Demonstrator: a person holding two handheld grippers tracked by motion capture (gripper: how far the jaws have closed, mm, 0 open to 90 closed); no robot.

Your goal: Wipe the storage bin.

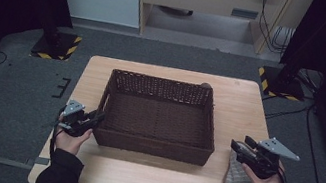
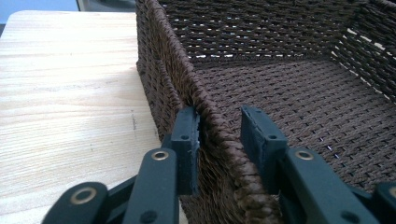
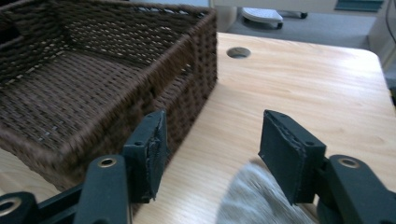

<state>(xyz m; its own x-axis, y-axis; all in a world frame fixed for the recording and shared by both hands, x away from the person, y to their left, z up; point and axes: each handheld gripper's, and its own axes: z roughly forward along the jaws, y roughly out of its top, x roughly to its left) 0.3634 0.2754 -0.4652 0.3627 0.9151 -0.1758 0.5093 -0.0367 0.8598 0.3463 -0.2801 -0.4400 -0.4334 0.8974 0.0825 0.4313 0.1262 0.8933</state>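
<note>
I am keeping my left gripper (image 2: 219, 140) astride the basket (image 1: 158, 121) wall, jaws not pressing; my right gripper (image 3: 212, 154) is standing wide open, empty, above the grey cloth (image 3: 254, 198).

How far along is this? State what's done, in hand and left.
Done: nothing lies in the basket yet. In hand: the left gripper straddles its near-left rim, one pad touching; the right gripper hangs open above the grey cloth. Left, probably: lifting the cloth in.
</note>
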